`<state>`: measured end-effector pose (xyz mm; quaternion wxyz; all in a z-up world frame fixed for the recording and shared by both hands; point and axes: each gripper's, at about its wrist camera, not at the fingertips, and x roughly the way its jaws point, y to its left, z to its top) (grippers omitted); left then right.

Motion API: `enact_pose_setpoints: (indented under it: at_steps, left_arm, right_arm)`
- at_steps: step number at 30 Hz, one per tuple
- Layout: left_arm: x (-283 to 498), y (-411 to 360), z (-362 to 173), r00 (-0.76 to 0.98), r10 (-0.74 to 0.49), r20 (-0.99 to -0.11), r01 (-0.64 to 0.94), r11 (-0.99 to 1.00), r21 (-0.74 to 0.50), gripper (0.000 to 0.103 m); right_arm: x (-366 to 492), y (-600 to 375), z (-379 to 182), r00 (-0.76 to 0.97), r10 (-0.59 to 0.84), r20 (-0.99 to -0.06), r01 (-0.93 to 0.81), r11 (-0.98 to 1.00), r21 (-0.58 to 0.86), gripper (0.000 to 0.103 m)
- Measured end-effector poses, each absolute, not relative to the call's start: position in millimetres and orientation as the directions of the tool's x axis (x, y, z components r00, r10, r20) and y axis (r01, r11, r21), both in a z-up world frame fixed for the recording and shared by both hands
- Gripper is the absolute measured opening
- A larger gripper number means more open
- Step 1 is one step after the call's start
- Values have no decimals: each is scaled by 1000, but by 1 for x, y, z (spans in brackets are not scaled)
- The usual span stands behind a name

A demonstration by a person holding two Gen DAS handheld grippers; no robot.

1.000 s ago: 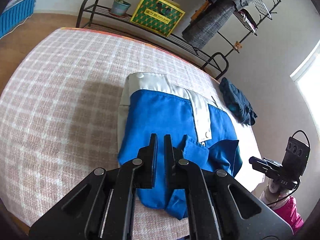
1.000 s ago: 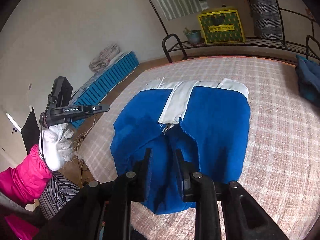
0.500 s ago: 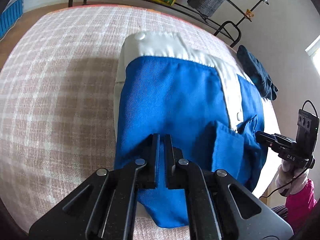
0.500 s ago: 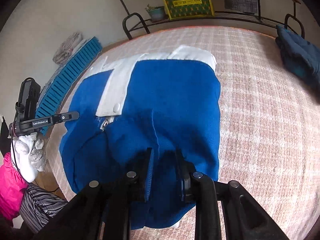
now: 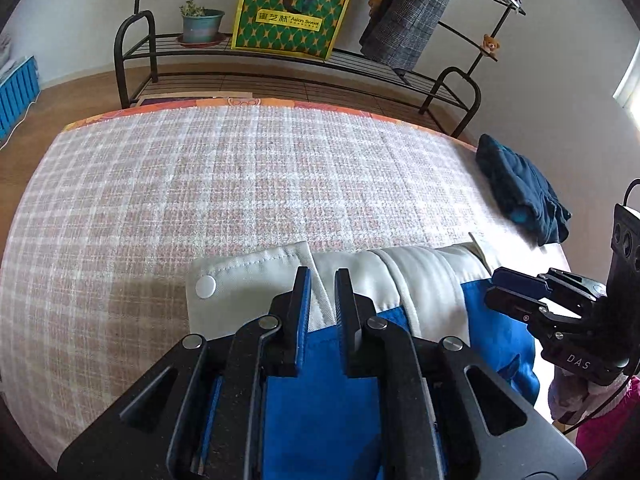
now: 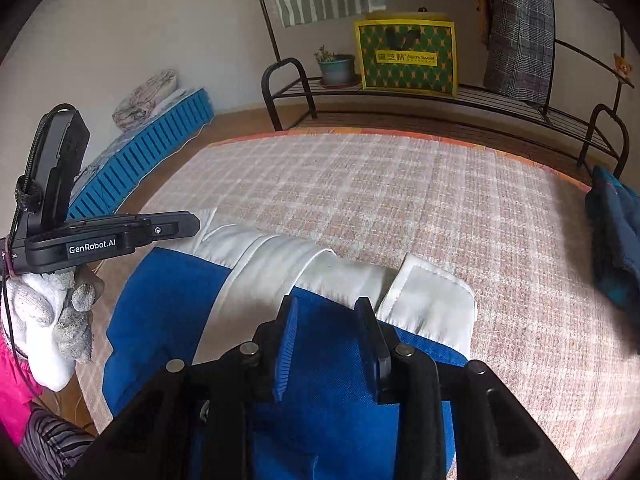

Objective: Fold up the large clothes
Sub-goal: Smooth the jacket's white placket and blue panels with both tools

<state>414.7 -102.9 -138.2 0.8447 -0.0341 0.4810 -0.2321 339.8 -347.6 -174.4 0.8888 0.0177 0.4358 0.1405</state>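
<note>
A blue garment [image 5: 328, 400] with a white band [image 5: 248, 276] lies folded on the checked bed cover [image 5: 200, 184]. My left gripper [image 5: 322, 276] hovers over the fold where blue meets white. Its jaws are opening, a narrow gap shows between the pads, and the blue cloth lies loose in and under it. My right gripper [image 6: 326, 304] stands over the same blue garment [image 6: 168, 300] near the white band [image 6: 432, 300]. Its jaws are opening wider, with blue cloth below them and not pinched. Each gripper also shows in the other's view: the right gripper [image 5: 492, 288], and the left gripper [image 6: 120, 236] in a white-gloved hand [image 6: 44, 320].
A dark blue folded garment [image 5: 520, 192] lies at the bed's right edge. Behind the bed stands a black metal rack [image 5: 280, 64] with a green-yellow bag [image 5: 288, 16], a potted plant [image 5: 200, 24] and a hanging plaid coat [image 5: 412, 12]. A blue slatted mat [image 6: 152, 152] lies on the floor at left.
Both grippers travelled forward across the garment, bringing its blue near edge up to the white band. Both pairs of jaws have widened and the cloth sits loose.
</note>
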Motion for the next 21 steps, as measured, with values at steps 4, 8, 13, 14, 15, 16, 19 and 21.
enact_pose_setpoints:
  at_steps: [4,8,13,14,15,16,19,21]
  left_arm:
    - [423,-95,-173,358,-415,-836,354,889,-290,12]
    - [426,-83,-196,328,-468,-820,331,870,-365,11]
    - [421,-76,-174,349,-458,-818,325,877,-353,11]
    - [418,-75,-168,358,-462,-811,338,874,-349,11]
    - [415,-76,-161,374,-454,-808,349,877,-331,11]
    - [412,-76,-155,393,-451,-802,356,878,-319,11]
    - [411,-69,-147,415,-454,-788,333,882,-333,11]
    - [415,-63,-149,418,-458,-785,306,884,-353,11]
  right_arm:
    - [345,-341,-197,533,239,-811,-264,958,109,30]
    - [350,-333,-225,514,185,-838,-257,965,55,30]
    - [350,-346,-195,510,254,-822,-222,962,160,26]
    - [348,-348,-187,534,272,-801,-225,958,176,26]
    - [346,-347,-178,563,274,-780,-233,958,169,26]
    - [345,-346,-170,584,274,-764,-238,958,162,26]
    - [353,-338,-161,598,305,-741,-252,949,187,26]
    - [363,-328,-168,577,309,-756,-264,947,185,24]
